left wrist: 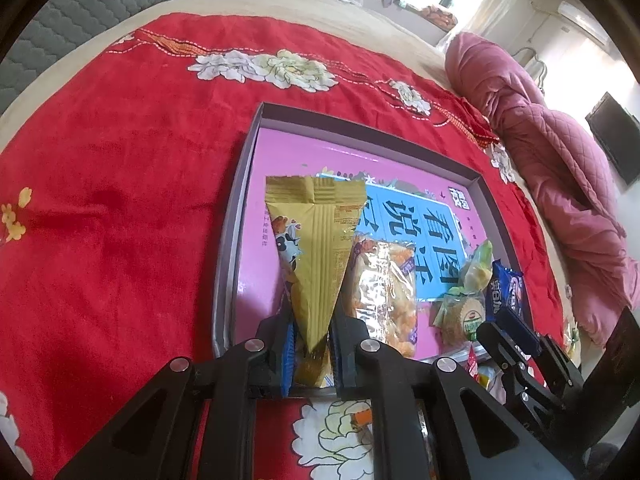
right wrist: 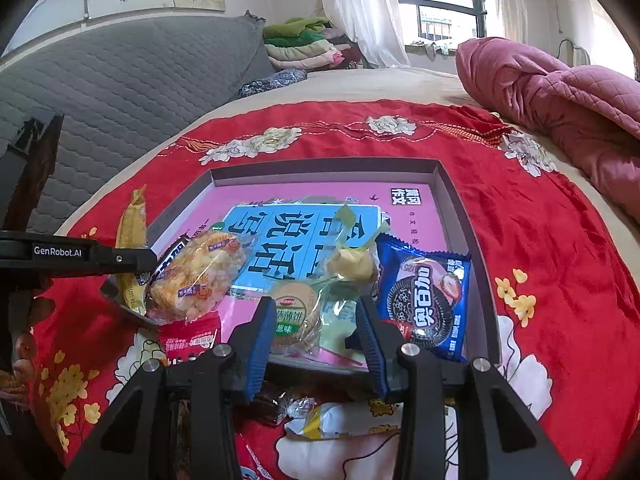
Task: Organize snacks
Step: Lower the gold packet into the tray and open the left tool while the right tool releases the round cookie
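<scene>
The gold triangular snack packet (left wrist: 316,256) is pinched at its narrow end between the pads of your left gripper (left wrist: 312,344), its wide end fanning toward 12 o'clock over the near left part of the grey-walled tray (left wrist: 236,208). At its 3 o'clock, touching it, lies the clear rice-cracker packet (left wrist: 384,292) on the tray's pink printed floor. Further toward 3 o'clock sit a round biscuit pack (right wrist: 296,312), a small yellow-green wrapped sweet (right wrist: 352,264) and a blue Oreo packet (right wrist: 424,304). Your right gripper (right wrist: 316,340) hangs over the tray's near edge, jaws parted around the biscuit pack; the pads seem clear of it, though the angle makes that hard to judge. A red packet (right wrist: 192,338) lies at 9 o'clock of that gripper. Everything rests on a red floral cloth (right wrist: 540,208).
</scene>
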A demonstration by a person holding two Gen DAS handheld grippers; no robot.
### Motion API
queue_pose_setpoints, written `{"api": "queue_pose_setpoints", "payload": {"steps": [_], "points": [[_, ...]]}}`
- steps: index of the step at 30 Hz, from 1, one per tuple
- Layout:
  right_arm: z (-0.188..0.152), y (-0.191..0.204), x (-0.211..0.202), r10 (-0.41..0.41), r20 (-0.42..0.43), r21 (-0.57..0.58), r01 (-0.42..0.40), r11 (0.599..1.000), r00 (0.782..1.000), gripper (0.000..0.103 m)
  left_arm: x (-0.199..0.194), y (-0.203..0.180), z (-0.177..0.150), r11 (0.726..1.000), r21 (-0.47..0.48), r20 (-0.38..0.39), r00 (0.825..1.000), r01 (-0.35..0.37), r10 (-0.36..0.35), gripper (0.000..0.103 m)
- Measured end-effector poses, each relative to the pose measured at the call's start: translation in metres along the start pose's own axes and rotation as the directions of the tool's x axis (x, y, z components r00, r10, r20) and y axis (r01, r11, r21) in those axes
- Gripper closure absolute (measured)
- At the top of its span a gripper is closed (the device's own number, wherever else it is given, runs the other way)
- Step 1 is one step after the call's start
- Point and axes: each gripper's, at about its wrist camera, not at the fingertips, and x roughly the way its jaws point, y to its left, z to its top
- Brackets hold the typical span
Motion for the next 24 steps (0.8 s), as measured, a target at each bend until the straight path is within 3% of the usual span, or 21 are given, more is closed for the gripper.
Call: {"api": "queue_pose_setpoints", "payload": {"steps": [6, 10, 17, 24], "points": [[-0.001, 0.001, -0.001, -0.001, 0.0, 0.004, 0.001, 1.0, 1.0, 0.061, 0.002, -0.004, -0.002, 1.0, 0.021, -0.009, 1.0, -0.01, 0.01, 0.082], [-0.001, 0.0, -0.002, -0.002, 0.001, 0.005, 0.002, 1.0, 1.0, 0.061, 0.0, -0.005, -0.002, 1.0, 0.026, -0.006, 1.0, -0.01, 0.01, 0.06], [-0.002, -0.001, -0.003, -0.003, 0.001, 0.008, 0.003, 1.0, 1.0, 0.061, -0.006, -0.004, 0.0, 1.0, 0.017, 0.006, 1.0, -0.005, 0.005, 0.059], [-0.002, -0.004, -0.005, -0.007, 0.005, 0.016, 0.007, 1.0, 1.0, 0.061, -0.014, -0.009, 0.0, 0.999, 0.028, 0.02, 0.999, 0.047, -0.048, 0.055]]}}
